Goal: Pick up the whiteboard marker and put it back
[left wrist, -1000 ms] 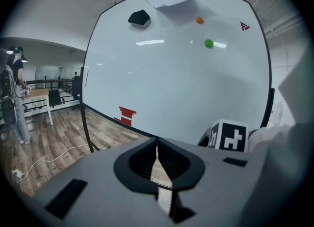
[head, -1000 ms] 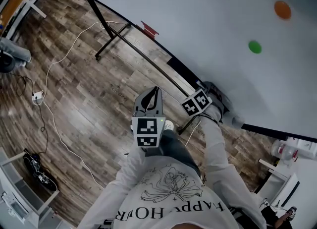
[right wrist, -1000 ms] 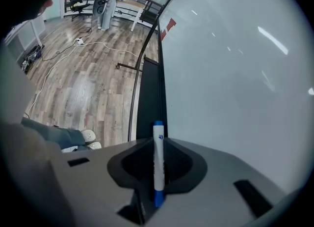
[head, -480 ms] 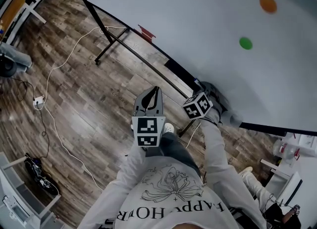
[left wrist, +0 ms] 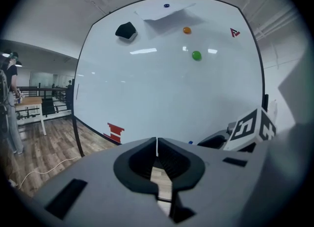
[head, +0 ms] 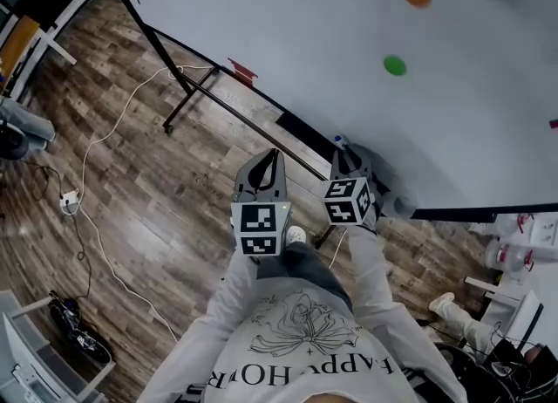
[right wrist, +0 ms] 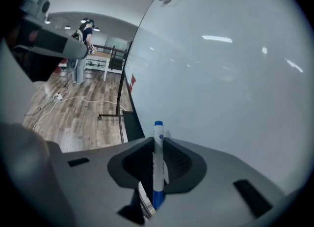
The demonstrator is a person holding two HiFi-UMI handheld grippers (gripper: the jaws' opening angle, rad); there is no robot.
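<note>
Whiteboard marker (right wrist: 158, 164) upright between fingers (right wrist: 140, 146) of right gripper (right wrist: 158, 141), near whiteboard (right wrist: 221, 98).

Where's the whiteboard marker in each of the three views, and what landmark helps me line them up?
Head view: whiteboard marker, only its blue tip shows, right of centre, by the whiteboard's lower edge.
Left gripper view: a tiny blue tip, lower middle, right of centre.
Right gripper view: bottom centre, upright, clamped in the right tongs.
Shared landmark: the green magnet on the whiteboard, seen in all three.
</note>
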